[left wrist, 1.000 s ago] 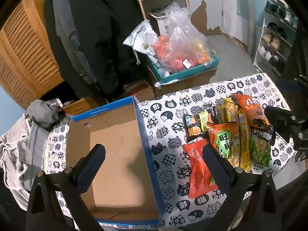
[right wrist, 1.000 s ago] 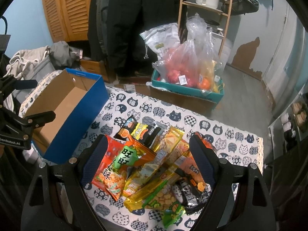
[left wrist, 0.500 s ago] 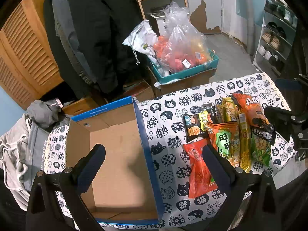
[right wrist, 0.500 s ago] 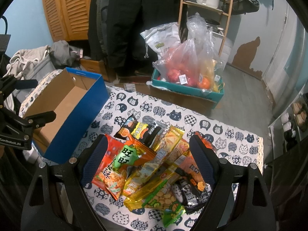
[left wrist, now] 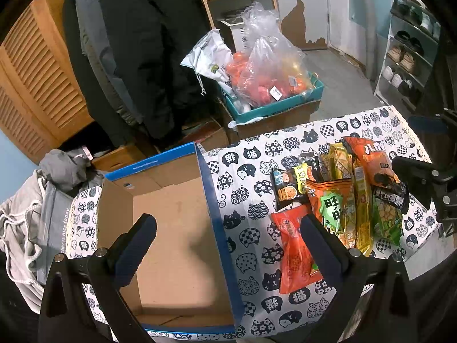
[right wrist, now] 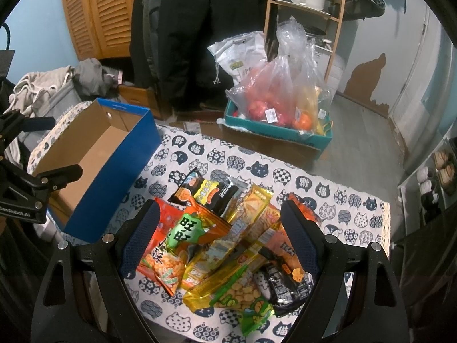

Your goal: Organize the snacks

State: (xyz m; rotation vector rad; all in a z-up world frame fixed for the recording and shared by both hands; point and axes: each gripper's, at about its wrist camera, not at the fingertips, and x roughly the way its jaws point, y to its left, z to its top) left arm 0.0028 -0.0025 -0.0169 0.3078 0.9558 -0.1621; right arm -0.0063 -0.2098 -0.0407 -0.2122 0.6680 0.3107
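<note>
A pile of snack packets [right wrist: 228,237] lies on the cat-print tablecloth [right wrist: 342,200]: orange, yellow, green and black bags. An empty blue cardboard box [left wrist: 171,214] stands to their left, open at the top. My left gripper [left wrist: 225,228] hovers open above the box's right wall, one finger over the box, the other over a red packet [left wrist: 294,251]. Directly over the snack pile, my right gripper [right wrist: 220,231] is held open and grips nothing. The same pile [left wrist: 342,197] and box [right wrist: 94,165] appear in the opposite wrist views.
Beyond the table stands a teal crate [right wrist: 274,131] with plastic bags of fruit. Dark coats [left wrist: 148,57] hang behind, beside wooden louvred doors [left wrist: 31,85]. Grey clothing [left wrist: 28,217] lies left of the table. A shoe rack [left wrist: 408,63] stands at right.
</note>
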